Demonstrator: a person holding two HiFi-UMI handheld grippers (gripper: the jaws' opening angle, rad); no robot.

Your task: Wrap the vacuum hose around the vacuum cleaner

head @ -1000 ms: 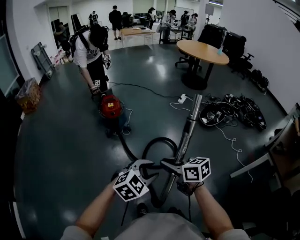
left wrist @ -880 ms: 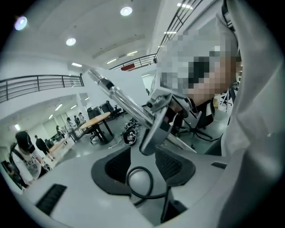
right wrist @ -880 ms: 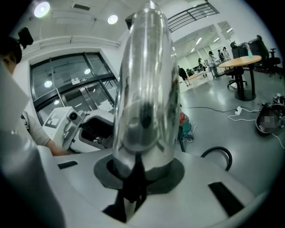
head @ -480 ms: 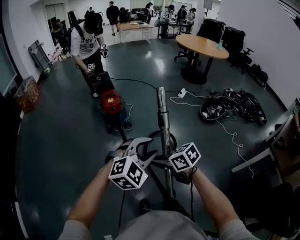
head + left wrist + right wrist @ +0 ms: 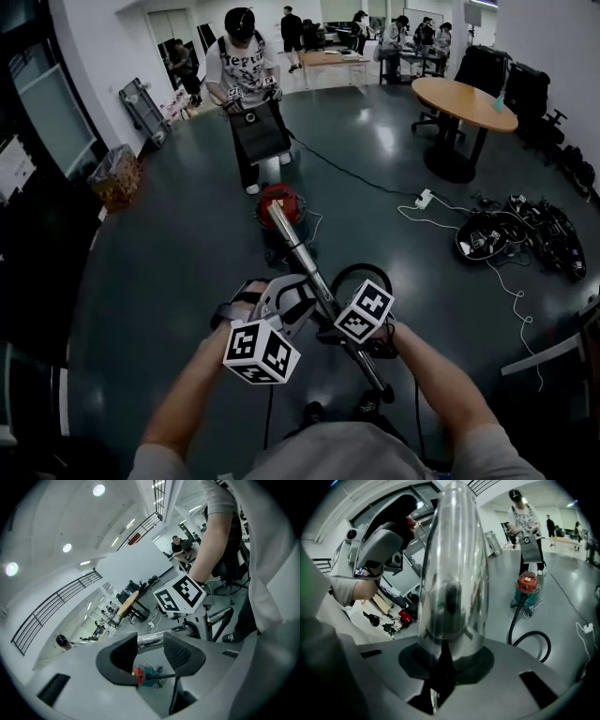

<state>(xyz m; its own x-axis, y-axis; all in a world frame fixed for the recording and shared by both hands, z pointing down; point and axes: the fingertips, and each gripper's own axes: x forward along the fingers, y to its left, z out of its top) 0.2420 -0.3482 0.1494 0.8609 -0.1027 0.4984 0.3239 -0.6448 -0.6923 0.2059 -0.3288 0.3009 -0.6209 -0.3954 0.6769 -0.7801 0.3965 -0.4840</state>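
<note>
Wand (image 5: pixel 298 251) swung from right toward vacuum cleaner (image 5: pixel 279 206). Right gripper (image 5: pixel 330 326) jaws clenched on wand; left gripper (image 5: pixel 289 302) jaws released, beside it. Hose (image 5: pixel 361 266) loops on floor: wrapping not begun.

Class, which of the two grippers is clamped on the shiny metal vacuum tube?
The right gripper: its jaws close on the metal tube. The left gripper has its jaws apart, pressing nothing.
</note>
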